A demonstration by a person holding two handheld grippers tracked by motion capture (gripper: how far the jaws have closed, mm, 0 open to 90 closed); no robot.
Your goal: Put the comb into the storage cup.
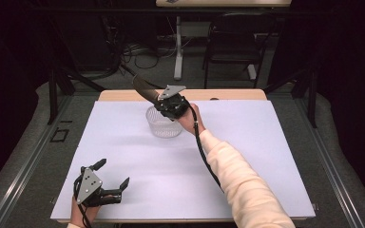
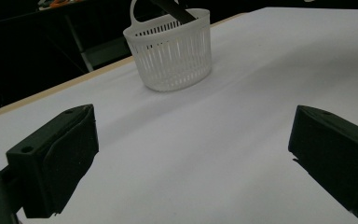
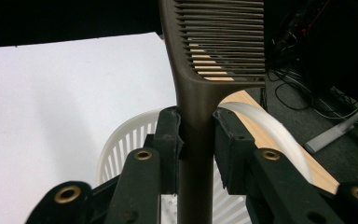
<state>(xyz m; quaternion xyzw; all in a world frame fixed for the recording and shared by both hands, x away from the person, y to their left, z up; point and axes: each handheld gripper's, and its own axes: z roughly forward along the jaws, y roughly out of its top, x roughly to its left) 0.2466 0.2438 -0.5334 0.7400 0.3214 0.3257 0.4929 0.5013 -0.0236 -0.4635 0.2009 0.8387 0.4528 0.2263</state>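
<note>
A dark brown slotted spatula point(image 3: 216, 44) stands with its handle clamped between the pads of my right gripper point(image 3: 196, 140), blade end up. In the high view the right gripper point(image 1: 165, 103) hovers just over the far rim of a small white slatted basket point(image 1: 164, 124), with the spatula blade point(image 1: 144, 87) slanting up to the left. The handle's lower end reaches down towards the basket point(image 3: 123, 142). My left gripper point(image 1: 114, 172) rests at the table's near left corner, open and with nothing between its fingers. The left gripper point(image 2: 191, 154) faces the basket point(image 2: 172, 51) across bare table, the spatula handle point(image 2: 177, 10) poking in at the top.
A white sheet point(image 1: 247, 156) covers the table, with a strip of wooden edge point(image 1: 228, 95) at the back. Beyond it stand a dark chair point(image 1: 233, 47), a white table leg point(image 1: 177, 47) and floor cables point(image 1: 142, 54).
</note>
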